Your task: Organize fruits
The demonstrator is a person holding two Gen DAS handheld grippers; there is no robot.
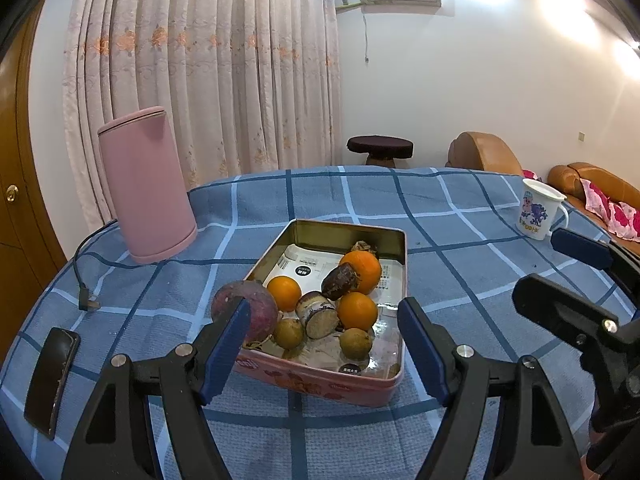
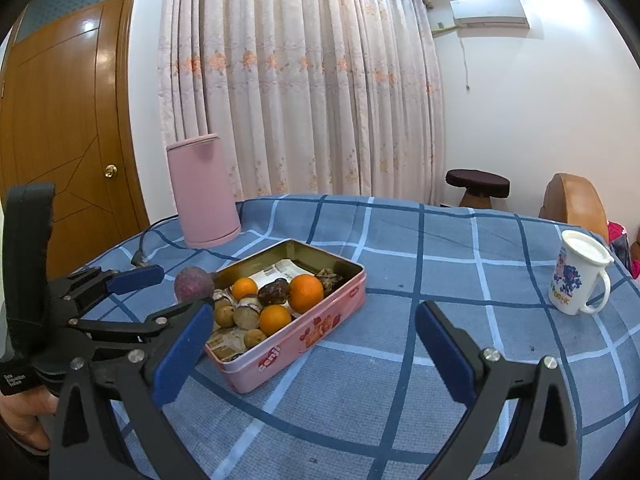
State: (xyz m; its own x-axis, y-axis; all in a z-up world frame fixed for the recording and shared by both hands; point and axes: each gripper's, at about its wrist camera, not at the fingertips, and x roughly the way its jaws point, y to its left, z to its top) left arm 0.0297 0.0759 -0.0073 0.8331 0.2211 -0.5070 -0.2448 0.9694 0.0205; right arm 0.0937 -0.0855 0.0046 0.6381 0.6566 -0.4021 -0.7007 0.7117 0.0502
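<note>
A pink tin (image 1: 320, 385) (image 2: 308, 336) lies open on the blue checked tablecloth. It holds three oranges (image 1: 362, 266) (image 2: 306, 294), small yellow-brown round fruits (image 1: 355, 343) and dark brown pieces (image 1: 338, 281). A round purple fruit (image 1: 256, 310) (image 2: 194, 283) rests on the cloth against the tin's left side, outside it. My left gripper (image 1: 324, 348) (image 2: 160, 290) is open just in front of the tin, its left finger covering part of the purple fruit. My right gripper (image 2: 314, 352) (image 1: 560, 276) is open to the right of the tin, holding nothing.
A tall pink cylinder (image 1: 146, 184) (image 2: 204, 192) stands at the back left with a black cord and plug (image 1: 88, 300). A dark phone (image 1: 50, 380) lies near the left table edge. A white lidded mug (image 1: 538, 212) (image 2: 580, 276) stands at the right.
</note>
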